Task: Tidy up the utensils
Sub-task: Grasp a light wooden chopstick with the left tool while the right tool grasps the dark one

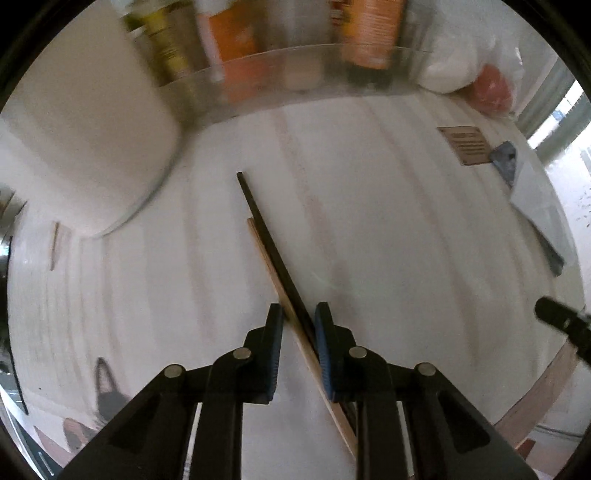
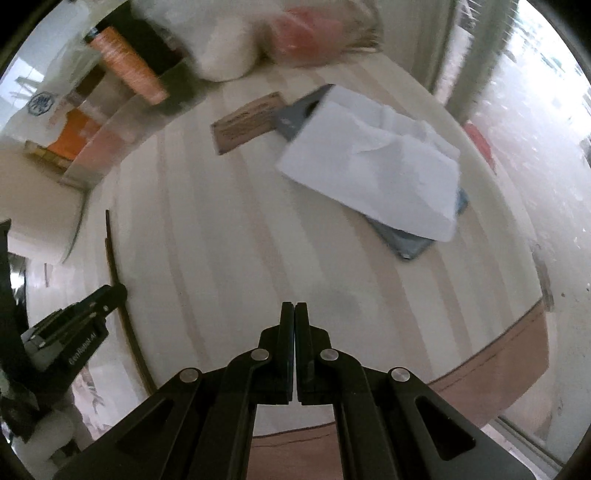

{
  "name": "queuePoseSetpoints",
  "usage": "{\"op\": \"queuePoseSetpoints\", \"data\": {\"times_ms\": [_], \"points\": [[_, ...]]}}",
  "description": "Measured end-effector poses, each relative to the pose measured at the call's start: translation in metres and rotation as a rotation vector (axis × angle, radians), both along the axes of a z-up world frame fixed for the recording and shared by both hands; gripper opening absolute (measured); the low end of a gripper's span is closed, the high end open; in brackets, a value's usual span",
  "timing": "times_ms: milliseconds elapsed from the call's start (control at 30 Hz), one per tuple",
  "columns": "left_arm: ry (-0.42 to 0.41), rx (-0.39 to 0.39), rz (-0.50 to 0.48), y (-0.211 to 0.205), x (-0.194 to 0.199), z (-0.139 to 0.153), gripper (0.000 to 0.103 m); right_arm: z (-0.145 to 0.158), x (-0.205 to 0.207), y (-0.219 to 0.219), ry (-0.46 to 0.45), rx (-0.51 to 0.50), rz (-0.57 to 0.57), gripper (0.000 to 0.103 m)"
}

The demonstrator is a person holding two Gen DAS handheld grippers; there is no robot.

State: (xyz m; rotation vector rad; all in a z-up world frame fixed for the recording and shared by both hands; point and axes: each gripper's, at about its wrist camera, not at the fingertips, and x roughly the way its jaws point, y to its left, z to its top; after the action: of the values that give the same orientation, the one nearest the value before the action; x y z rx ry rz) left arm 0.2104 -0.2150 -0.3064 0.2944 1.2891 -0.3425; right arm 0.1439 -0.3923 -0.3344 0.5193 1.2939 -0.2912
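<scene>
Left gripper (image 1: 299, 317) closed around two chopsticks over the striped table (image 1: 388, 221); right gripper (image 2: 294, 314) pressed shut, holding nothing.

The black chopstick (image 1: 258, 218) and wooden chopstick (image 1: 264, 254) run from frame centre to lower right; light, stiff, smooth rods likely to pivot, best held mid-length. Their lower ends pass behind the fingers (image 1: 275, 332); the upper-frame containers (image 1: 369, 33) are motion-blurred.

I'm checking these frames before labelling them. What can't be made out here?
- Jars in the clear tray, left wrist view: labels lost to motion blur.
- Chopsticks in the left tongs: near ends hidden behind the fingers.
- Blue item, right wrist view: mostly covered by white paper.
</scene>
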Motion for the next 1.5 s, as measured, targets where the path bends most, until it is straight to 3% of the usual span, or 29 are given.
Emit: {"op": "queuePoseSetpoints", "data": {"times_ms": [200, 333, 467, 533, 667, 767, 933, 1200, 1367, 1467, 1500], "points": [[0.008, 0.024, 0.073, 0.063, 0.01, 0.002, 0.016, 0.009, 0.018, 0.036, -0.016, 0.016, 0.077, 0.0], [0.091, -0.066, 0.166, 0.093, 0.015, 0.007, 0.017, 0.012, 0.031, 0.063, -0.02, 0.023, 0.128, 0.0], [0.111, -0.153, 0.249, 0.123, 0.015, 0.022, 0.042, 0.015, 0.042, 0.082, -0.024, 0.033, 0.153, 0.0], [0.104, -0.163, 0.277, 0.131, 0.009, 0.024, 0.044, 0.018, 0.044, 0.09, -0.028, 0.033, 0.167, 0.0], [0.137, -0.153, 0.292, 0.138, -0.002, 0.008, 0.044, 0.017, 0.052, 0.104, -0.021, 0.03, 0.198, 0.0], [0.107, -0.128, 0.271, 0.127, 0.0, -0.004, 0.045, 0.016, 0.057, 0.11, -0.015, 0.022, 0.219, 0.0], [0.09, -0.104, 0.274, 0.126, -0.005, 0.0, 0.046, 0.018, 0.061, 0.115, -0.015, 0.013, 0.235, 0.0], [0.088, -0.023, 0.291, 0.168, -0.012, 0.005, 0.043, 0.01, 0.073, 0.132, -0.008, 0.034, 0.271, 0.0], [0.074, -0.007, 0.368, 0.215, -0.012, 0.015, 0.043, 0.008, 0.083, 0.166, -0.051, 0.161, 0.366, 0.0], [0.063, 0.049, 0.398, 0.242, -0.014, 0.014, 0.044, 0.001, 0.092, 0.189, -0.06, 0.227, 0.431, 0.0], [0.068, 0.06, 0.405, 0.249, -0.016, 0.011, 0.048, -0.004, 0.094, 0.196, -0.051, 0.246, 0.447, 0.0]]}}
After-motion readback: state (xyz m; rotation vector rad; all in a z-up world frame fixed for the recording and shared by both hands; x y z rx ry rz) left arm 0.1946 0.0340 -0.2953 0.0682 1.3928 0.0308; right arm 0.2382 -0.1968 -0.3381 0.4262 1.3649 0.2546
